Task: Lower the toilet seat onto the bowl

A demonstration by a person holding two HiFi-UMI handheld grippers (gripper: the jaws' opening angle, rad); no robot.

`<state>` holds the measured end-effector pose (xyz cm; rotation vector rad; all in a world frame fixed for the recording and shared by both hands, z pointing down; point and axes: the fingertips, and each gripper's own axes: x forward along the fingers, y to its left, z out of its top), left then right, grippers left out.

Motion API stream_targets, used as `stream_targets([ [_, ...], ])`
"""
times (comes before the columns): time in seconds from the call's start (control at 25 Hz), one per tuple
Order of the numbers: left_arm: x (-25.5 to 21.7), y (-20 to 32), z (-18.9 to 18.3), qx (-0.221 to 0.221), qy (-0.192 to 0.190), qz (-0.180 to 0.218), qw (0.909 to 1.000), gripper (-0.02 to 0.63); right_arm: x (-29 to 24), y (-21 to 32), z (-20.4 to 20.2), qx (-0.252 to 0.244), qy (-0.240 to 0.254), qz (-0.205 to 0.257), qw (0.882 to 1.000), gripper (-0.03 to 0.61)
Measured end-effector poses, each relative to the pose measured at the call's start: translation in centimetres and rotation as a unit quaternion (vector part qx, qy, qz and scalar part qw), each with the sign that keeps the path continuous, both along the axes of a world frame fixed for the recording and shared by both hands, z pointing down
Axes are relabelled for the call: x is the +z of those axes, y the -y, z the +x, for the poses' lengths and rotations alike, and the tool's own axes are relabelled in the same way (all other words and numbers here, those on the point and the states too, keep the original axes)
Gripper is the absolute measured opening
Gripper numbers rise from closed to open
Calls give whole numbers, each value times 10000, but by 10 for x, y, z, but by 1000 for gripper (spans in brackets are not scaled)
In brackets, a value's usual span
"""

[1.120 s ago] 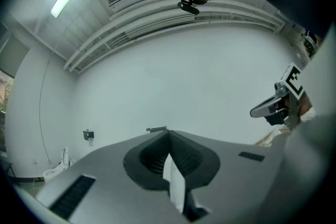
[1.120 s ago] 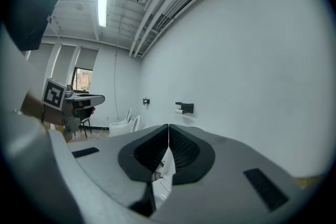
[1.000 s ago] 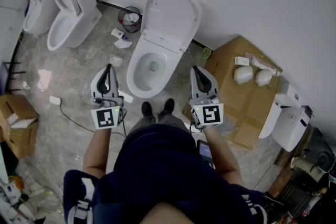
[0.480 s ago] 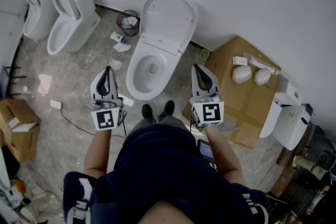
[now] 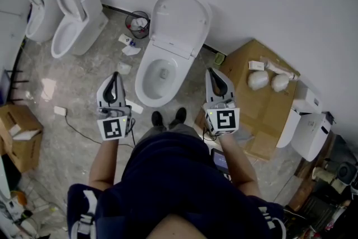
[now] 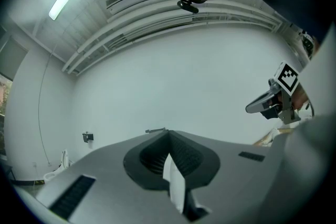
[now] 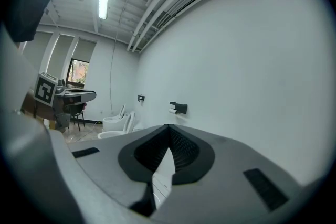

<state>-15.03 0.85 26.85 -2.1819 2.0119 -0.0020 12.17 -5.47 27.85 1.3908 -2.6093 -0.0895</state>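
Observation:
A white toilet stands against the wall in the head view. Its seat and lid (image 5: 180,18) are raised, leaning back toward the wall, and the bowl (image 5: 159,74) below is uncovered. My left gripper (image 5: 116,74) hovers left of the bowl's front, and my right gripper (image 5: 212,71) is level with it on the right. Neither touches the toilet. Both are shut with nothing between the jaws. In the left gripper view the left gripper (image 6: 168,132) has its jaw tips meeting. The same shows for the right gripper (image 7: 168,126) in its own view.
Two more white toilets (image 5: 79,15) (image 5: 40,8) stand at the back left, with a wire waste basket (image 5: 138,20) beside the main one. A flattened cardboard box (image 5: 263,101) lies at the right and a smaller box (image 5: 19,131) at the left. The person's shoes (image 5: 168,116) are at the bowl's front.

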Motion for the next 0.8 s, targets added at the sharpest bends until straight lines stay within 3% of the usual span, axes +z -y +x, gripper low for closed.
stream_targets([
  [0.8,5,7,4,4,5,-78,10000,23,4,8,-5,-34,-45,-21,10000,20],
])
